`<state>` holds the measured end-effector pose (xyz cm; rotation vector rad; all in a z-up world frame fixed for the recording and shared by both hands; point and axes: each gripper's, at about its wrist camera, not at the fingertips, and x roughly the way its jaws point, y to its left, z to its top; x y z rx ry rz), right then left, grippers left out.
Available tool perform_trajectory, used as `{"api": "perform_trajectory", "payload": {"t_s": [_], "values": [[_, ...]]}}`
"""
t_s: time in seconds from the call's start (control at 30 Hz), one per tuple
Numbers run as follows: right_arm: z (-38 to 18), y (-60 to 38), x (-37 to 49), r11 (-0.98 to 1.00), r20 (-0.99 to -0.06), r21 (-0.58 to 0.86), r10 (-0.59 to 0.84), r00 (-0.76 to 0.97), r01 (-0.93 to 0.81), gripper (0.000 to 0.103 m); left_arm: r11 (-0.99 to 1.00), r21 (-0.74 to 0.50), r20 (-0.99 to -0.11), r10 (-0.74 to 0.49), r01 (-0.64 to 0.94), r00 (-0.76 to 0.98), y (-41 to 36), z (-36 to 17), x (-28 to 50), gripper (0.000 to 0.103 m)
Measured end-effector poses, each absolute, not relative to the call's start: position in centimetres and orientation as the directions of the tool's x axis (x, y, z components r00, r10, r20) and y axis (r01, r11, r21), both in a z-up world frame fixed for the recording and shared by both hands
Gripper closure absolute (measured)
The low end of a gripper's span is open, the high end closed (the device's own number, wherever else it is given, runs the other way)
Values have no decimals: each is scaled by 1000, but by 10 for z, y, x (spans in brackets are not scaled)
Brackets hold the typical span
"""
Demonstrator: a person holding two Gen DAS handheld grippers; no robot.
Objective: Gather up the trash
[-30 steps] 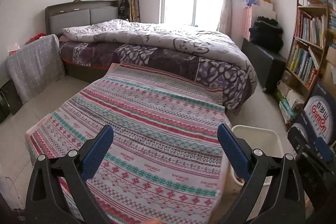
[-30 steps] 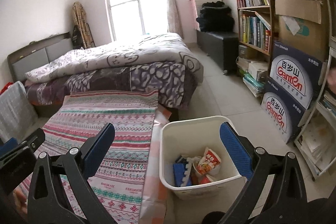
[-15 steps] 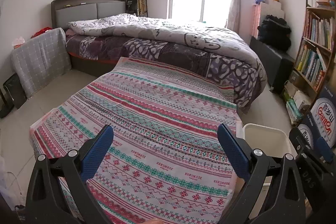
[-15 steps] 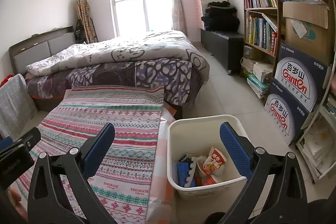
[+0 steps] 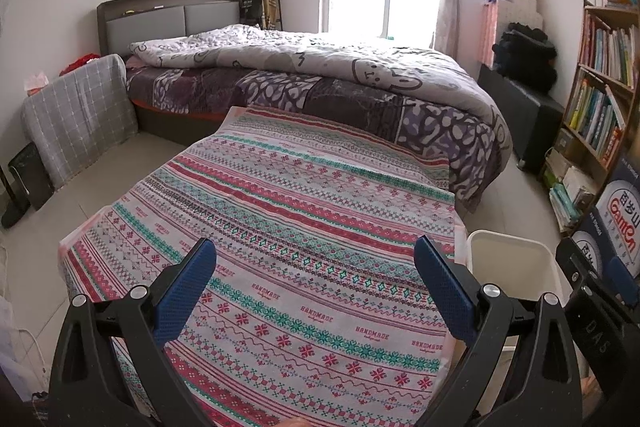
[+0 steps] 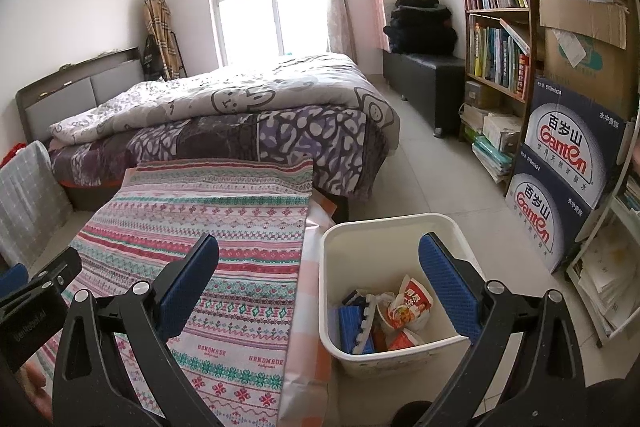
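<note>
Trash already sits in the bin, and both grippers hang empty above the patterned cloth.

Nearest me, the left gripper [image 5: 314, 291] is spread wide over the striped tablecloth [image 5: 304, 211] with nothing between its blue pads, and the right gripper [image 6: 320, 285] is just as released, one finger over the cloth and the other over the white bin [image 6: 394, 223] that stands on the floor tight against the table's edge. Inside the bin lie snack wrappers [image 6: 408, 305] and a blue pack [image 6: 352, 323], so the collecting looks largely done. No loose litter shows on the cloth, and farther off neither the bed [image 5: 320, 67] nor the bookshelf [image 6: 496, 11] shows any, so the next move, I reckon, is to scan for leftovers or stop.
</note>
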<state>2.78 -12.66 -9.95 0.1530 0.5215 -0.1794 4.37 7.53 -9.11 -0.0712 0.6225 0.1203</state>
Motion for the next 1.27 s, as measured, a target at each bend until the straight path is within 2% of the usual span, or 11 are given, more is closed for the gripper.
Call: {"api": "perform_trajectory", "payload": {"t_s": [0.67,1.27], "values": [[-102,-128,30,974,-528,106,-115,842,200,7,995,9,-562,88,-100,823,71,-93,41,7],[-102,-129,31,974,-529,107,-114,841,199,7,995,-18,-575,70,-99,815,73,-92,43,7]]}}
